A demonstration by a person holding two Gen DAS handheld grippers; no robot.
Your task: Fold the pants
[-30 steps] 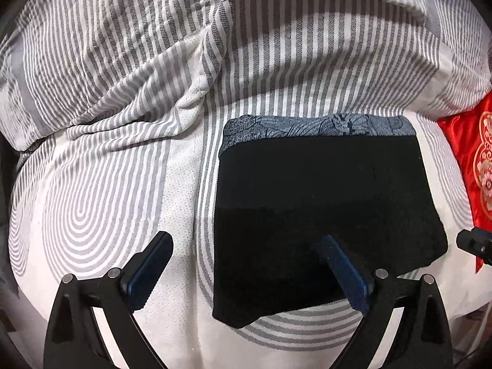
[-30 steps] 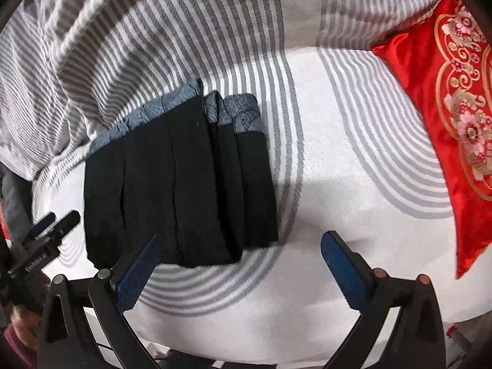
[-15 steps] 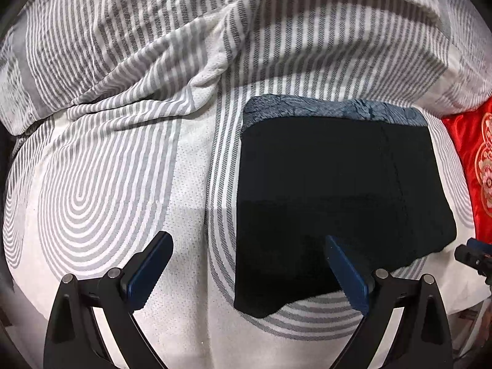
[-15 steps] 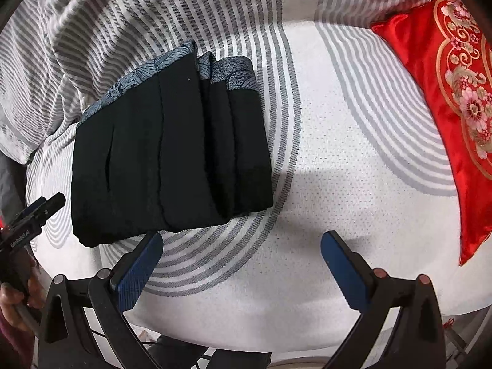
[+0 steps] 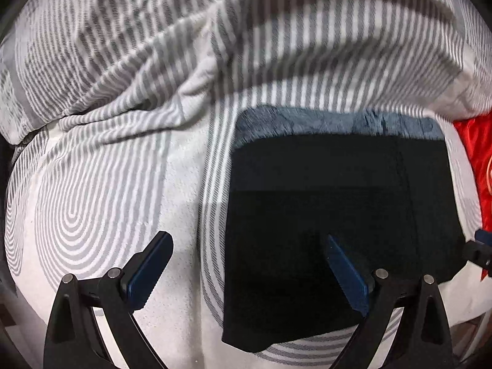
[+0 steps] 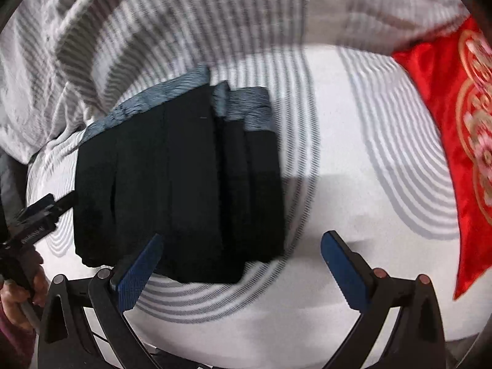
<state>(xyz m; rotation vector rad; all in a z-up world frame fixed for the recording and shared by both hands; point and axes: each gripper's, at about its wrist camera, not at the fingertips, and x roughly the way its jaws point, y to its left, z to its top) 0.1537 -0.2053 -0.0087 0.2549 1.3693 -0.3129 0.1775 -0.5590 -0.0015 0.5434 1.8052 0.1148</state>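
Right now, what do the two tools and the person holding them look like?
Both tools, left and right, share one build: black angular frames with silver pivot pins, and ribbed blue fingers. The left tool's body carries small white lettering, unreadable. The person's sleeve looks dark purple.

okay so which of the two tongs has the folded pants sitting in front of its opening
The left tongs: the black folded pants fill much of its gap, whereas the right tongs face mostly bare striped sheet.

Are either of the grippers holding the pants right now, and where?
Nothing is held: left gripper and right gripper are open, above the folded pants.
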